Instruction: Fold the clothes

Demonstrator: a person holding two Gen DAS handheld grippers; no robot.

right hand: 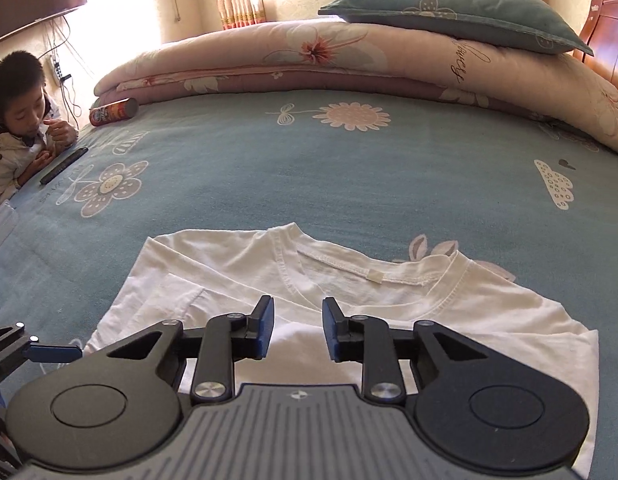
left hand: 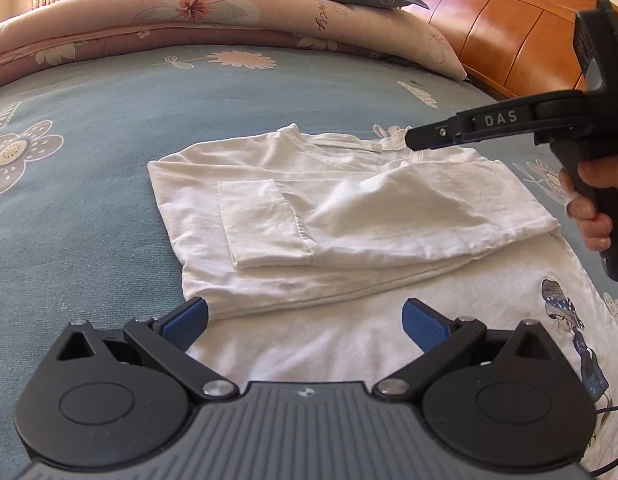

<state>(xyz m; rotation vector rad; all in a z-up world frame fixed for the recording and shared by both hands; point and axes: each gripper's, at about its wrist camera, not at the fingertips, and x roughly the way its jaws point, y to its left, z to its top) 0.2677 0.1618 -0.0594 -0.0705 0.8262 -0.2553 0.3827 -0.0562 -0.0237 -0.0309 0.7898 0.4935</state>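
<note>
White T-shirt [left hand: 349, 208] lies partly folded on the blue bedsheet [left hand: 109, 128], near its front edge. Left gripper [left hand: 305, 320]: jaws spread wide, empty. Right gripper [right hand: 297, 330]: jaws slightly apart above the collar, gripping nothing.

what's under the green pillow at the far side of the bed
The green pillow lies on a folded pink floral quilt, which rests on the blue bedsheet. The quilt's part beneath the pillow is hidden.

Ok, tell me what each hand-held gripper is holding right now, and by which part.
Nothing is held. The left hand-held gripper stands wide open over the white T-shirt; the right hand-held gripper is open with an empty gap near the collar.
</note>
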